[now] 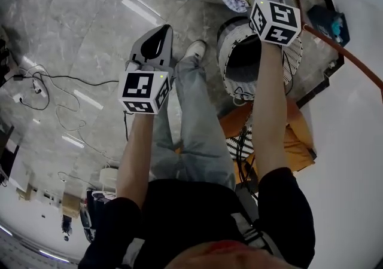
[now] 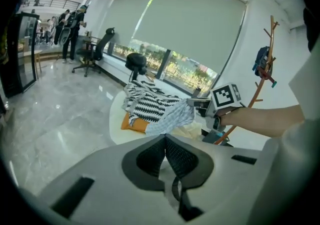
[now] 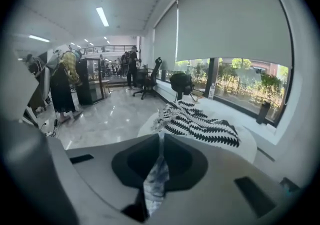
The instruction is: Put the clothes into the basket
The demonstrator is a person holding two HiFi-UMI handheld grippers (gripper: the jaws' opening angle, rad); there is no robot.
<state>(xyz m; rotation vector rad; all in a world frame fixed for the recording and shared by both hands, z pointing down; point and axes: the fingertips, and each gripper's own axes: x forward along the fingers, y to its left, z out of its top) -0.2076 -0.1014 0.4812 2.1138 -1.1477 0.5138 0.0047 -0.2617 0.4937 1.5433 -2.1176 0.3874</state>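
Right tool (image 3: 160,141) pinches the checked garment (image 3: 155,184); left tool (image 2: 165,141) is closed, empty. We'd lift it clear, then drop it into the basket (image 1: 224,52) at six o'clock.

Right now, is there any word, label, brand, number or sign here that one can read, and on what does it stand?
There are none to read.
The left marker cube and the right marker cube carry only black-and-white square patterns, no letters or digits.
The zigzag garment and the basket bear no print.
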